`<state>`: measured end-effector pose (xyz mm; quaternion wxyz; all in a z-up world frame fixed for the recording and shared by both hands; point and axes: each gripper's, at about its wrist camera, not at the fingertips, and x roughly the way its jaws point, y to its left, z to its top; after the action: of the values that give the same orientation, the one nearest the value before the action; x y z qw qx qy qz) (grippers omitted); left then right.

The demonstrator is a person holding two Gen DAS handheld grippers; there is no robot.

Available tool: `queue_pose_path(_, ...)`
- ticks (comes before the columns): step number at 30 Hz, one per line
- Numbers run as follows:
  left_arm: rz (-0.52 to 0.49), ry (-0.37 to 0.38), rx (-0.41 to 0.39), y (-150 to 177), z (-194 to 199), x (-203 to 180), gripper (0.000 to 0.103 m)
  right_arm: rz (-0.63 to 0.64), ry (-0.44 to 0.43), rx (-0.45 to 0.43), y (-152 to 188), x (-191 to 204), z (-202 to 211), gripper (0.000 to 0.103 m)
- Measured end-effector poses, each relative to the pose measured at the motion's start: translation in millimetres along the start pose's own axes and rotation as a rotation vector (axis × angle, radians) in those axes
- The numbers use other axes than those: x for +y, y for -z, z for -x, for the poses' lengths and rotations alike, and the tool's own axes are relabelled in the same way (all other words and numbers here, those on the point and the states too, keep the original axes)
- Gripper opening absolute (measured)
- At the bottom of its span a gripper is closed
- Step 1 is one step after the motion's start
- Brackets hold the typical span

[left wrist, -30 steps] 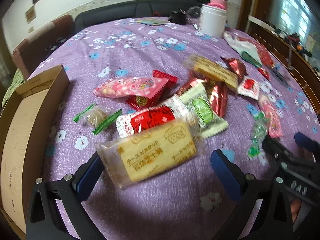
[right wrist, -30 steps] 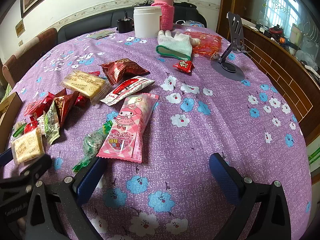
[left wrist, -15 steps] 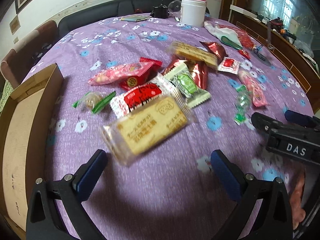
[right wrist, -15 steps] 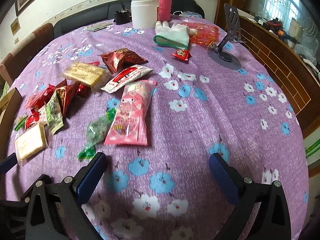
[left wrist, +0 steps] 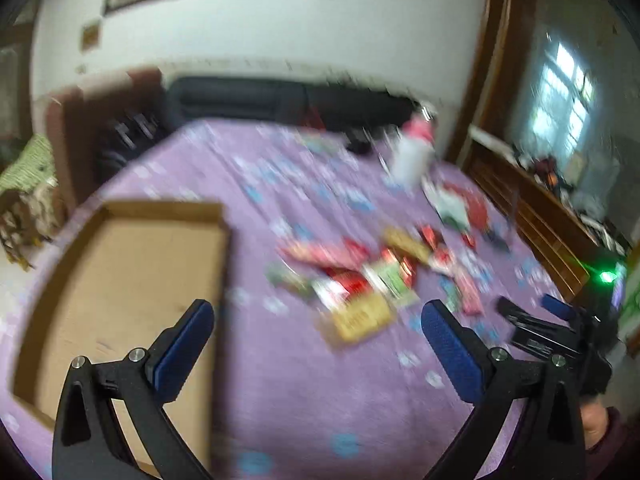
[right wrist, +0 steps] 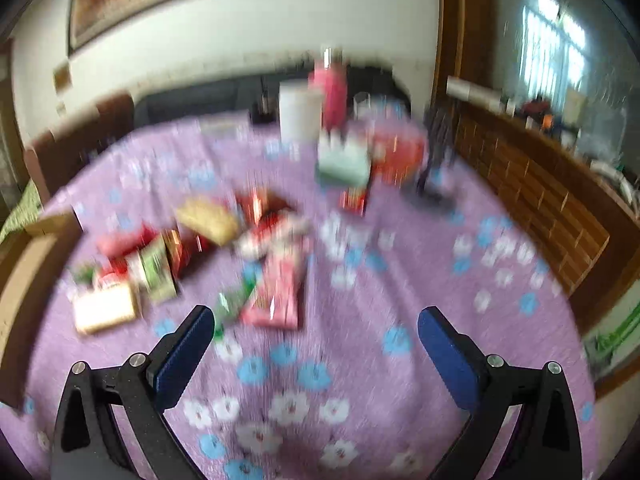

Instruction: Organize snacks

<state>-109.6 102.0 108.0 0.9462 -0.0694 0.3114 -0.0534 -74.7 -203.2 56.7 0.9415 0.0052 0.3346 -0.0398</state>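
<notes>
A round table under a purple cloth with blue and white flowers [right wrist: 420,272] fills the room's middle, and both views are blurred by motion. A heap of wrapped snacks [left wrist: 360,276] lies near the table's centre: a yellow biscuit packet [left wrist: 360,318] nearest the front edge, red and green wrappers behind it, and a long pink packet [right wrist: 280,284] on the heap's right side. A shallow brown cardboard box [left wrist: 120,280] sits open at the table's left edge, apart from the heap. Toward the far edge stand a white plastic tub [right wrist: 300,114] and a pink-sleeved bottle [right wrist: 332,88] just beside it, with a white and green glove [right wrist: 344,160] and a red bag [right wrist: 398,152] in front.

The left gripper [left wrist: 318,342] hangs above the front edge, its blue-padded jaws spread wide and holding nothing, between box and heap. The right gripper [right wrist: 316,344] hovers over bare cloth at the front right, jaws likewise wide and empty, the pink packet just ahead of its left finger.
</notes>
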Motion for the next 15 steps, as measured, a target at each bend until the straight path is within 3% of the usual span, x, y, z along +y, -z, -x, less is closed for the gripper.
queue_pose_path(1, 0.007, -0.016, -0.007, -5, 6, 9, 0.103, 0.024, 0.006, -0.015, -4, 1, 2, 0.102)
queue_pose_path(4, 0.078, -0.018, 0.017, -17, 12, 37, 0.103, 0.063, -0.005, 0.058, -13, 9, -10, 0.102)
queue_pose_path(6, 0.116, -0.009, 0.02, -16, 15, 52, 0.103, 0.035, -0.118, 0.122, -11, 12, -19, 0.101)
queue_pose_path(8, 0.136, -0.021, 0.021, -13, 12, 57, 0.103, 0.007, -0.216, 0.145, -9, 19, -23, 0.095)
queue_pose_path(12, 0.132, -0.011, 0.089, 1, 1, 59, 0.103, 0.034, -0.286, 0.158, -12, 45, -28, 0.075)
queue_pose_path(15, 0.081, 0.017, 0.118, 12, -1, 47, 0.103, 0.025, -0.295, 0.149, -27, 51, -37, 0.073)
